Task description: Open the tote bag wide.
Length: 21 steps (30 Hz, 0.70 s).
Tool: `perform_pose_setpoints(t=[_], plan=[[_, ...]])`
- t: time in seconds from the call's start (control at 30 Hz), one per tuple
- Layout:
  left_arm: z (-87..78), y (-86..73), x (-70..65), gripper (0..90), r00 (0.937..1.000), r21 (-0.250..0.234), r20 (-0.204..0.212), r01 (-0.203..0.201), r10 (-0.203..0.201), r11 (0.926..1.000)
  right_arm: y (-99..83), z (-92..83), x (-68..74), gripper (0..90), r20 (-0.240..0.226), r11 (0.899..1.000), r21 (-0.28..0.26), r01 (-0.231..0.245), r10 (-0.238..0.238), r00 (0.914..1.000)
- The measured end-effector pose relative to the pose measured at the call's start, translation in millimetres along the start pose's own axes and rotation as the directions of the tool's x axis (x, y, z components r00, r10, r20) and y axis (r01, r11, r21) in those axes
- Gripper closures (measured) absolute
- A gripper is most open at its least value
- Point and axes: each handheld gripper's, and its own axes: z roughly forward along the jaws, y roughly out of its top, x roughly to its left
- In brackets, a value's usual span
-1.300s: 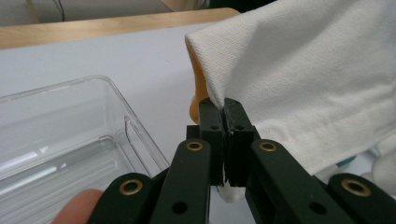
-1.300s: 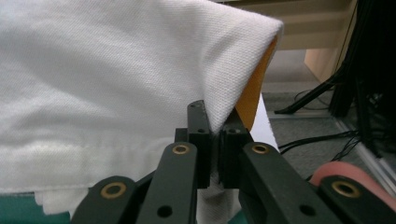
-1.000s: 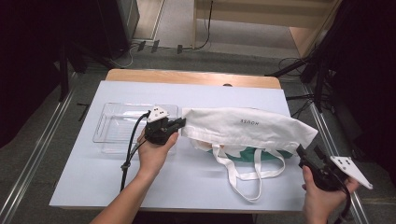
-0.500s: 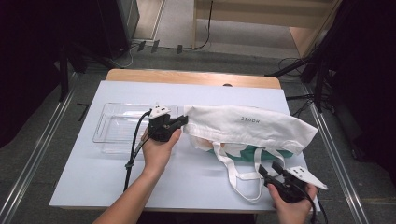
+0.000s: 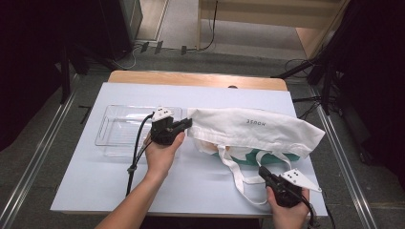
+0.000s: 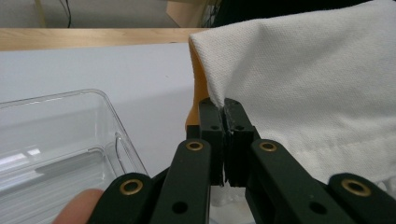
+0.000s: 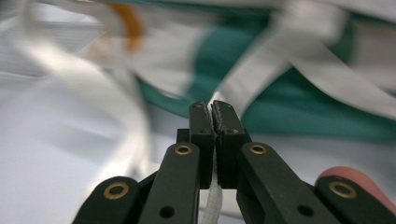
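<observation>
Both grippers clenched: left gripper (image 5: 187,123) on bag (image 5: 258,131) edge; right gripper (image 5: 265,173) moved in, just closed on strap (image 5: 239,177).

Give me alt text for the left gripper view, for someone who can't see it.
The left hand-held gripper is shut on the edge of a white cloth bag, its two black jaws pressed together on the fabric. A clear plastic tray sits on the pale table to the left, and something orange shows at the bag's edge.
</observation>
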Motion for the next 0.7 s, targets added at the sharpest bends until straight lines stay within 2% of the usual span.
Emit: perform_pose_setpoints(t=[0.07,0.1,0.2,0.3,0.37,0.47,0.6,0.67,0.7], plan=[[0.3,0.1,-0.6,90.0,1.0,0.001,-0.003,-0.001,0.001,1.0,-0.8,6.0,11.9,87.9,-0.065,0.999,0.027,0.02,-0.018,0.9977],[0.4,0.2,-1.0,90.0,1.0,0.001,-0.004,-0.001,0.001,1.0,-1.9,9.0,15.1,87.0,-0.078,0.999,0.035,0.024,-0.021,0.9967],[-0.1,0.6,-1.0,90.0,1.0,0.0,-0.002,0.0,0.0,1.0,-5.9,20.9,23.9,74.3,-0.1,0.995,0.085,0.044,-0.036,0.9944],[-0.7,0.7,-0.3,90.0,1.0,0.002,0.0,-0.004,0.004,1.0,-9.1,25.0,27.2,59.0,-0.099,0.995,0.092,0.026,-0.017,0.9949],[-0.3,0.4,-0.3,90.0,1.0,0.001,0.0,-0.001,0.001,1.0,-10.5,25.9,30.8,48.8,-0.087,0.995,0.092,0.032,-0.024,0.996],[0.2,0.1,-0.8,90.0,1.0,-0.002,-0.001,0.0,0.0,1.0,-10.8,29.0,36.9,40.5,-0.066,0.993,0.094,0.069,-0.063,0.9958],[-0.7,0.4,-1.0,90.0,1.0,-0.002,-0.001,-0.004,0.004,1.0,-12.2,37.9,41.6,41.2,-0.029,0.986,0.133,0.105,-0.102,0.9943],[-0.7,0.4,-0.9,90.0,1.0,-0.002,-0.001,-0.004,0.004,1.0,-13.8,37.6,46.3,49.0,-0.008,0.981,0.13,0.141,-0.142,0.9899],[-0.7,0.4,-1.0,90.0,1.0,0.0,-0.002,-0.004,0.004,1.0,-14.8,38.1,48.2,50.4,-0.017,0.977,0.135,0.164,-0.163,0.9865]])
